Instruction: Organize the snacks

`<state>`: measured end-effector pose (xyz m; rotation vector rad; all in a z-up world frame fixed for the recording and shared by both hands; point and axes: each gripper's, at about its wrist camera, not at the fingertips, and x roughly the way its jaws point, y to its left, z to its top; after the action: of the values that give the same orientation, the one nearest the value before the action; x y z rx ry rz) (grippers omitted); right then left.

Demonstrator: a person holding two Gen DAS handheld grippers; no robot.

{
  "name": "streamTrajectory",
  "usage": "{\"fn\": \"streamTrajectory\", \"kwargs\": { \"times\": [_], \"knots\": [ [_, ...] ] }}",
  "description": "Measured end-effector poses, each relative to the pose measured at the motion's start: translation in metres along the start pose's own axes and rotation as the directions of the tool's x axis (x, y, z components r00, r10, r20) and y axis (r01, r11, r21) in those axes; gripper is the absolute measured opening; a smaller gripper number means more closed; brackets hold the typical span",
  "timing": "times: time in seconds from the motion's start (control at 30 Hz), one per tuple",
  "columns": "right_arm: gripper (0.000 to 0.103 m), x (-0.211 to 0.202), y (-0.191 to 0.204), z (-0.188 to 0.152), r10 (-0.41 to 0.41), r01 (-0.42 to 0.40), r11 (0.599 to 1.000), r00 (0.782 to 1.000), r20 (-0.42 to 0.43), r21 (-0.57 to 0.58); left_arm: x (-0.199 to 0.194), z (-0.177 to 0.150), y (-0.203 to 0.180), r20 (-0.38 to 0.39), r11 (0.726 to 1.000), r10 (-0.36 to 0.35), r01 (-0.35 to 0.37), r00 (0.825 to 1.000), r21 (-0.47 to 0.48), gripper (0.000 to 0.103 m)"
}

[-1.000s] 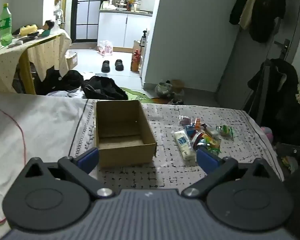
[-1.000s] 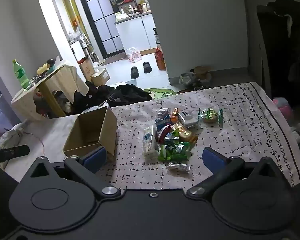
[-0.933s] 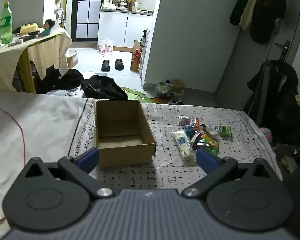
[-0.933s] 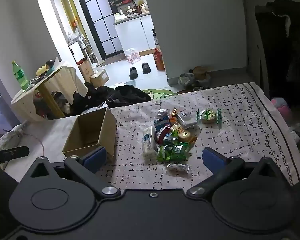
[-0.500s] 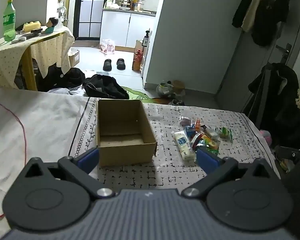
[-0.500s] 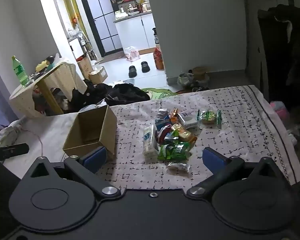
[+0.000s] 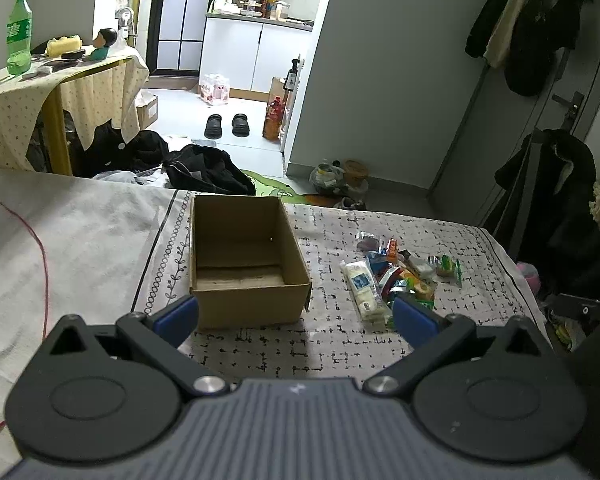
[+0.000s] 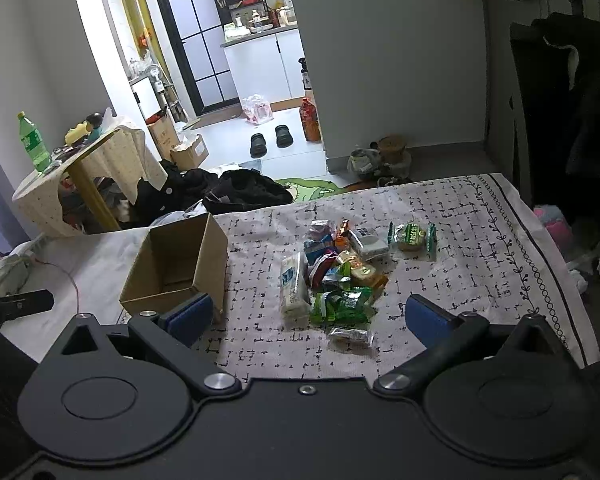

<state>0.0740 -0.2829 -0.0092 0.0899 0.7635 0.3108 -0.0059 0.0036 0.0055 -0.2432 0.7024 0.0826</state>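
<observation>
Nothing on the cloth is shifting; both views are only drifting slightly. Left gripper (image 7: 296, 314) and right gripper (image 8: 308, 314) are hovering wide open, empty. Snacks (image 8: 340, 268) are lying heaped beside the empty cardboard box (image 7: 244, 256). Sorting is seemingly just starting: next, reaching for a packet.

Open cardboard box (image 7: 244, 256) sits upright on the patterned cloth, interior empty. To its right, apart from it, lies a loose pile of wrapped snacks (image 8: 340, 268): a white packet (image 7: 365, 288) nearest the box, green wrappers (image 8: 342, 306), one small clear packet (image 8: 350, 337) set apart.
</observation>
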Motion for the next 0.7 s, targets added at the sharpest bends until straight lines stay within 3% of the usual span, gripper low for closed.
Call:
{"fn": "streamTrajectory", "kwargs": {
  "times": [0.7],
  "knots": [
    [0.103,-0.002,0.0,0.0014,-0.005,0.005,1.0,1.0,0.001,-0.007,0.0037,-0.0013,0.0005,-0.012,1.0,-0.011,0.01,1.0,-0.005,0.103]
  ]
}}
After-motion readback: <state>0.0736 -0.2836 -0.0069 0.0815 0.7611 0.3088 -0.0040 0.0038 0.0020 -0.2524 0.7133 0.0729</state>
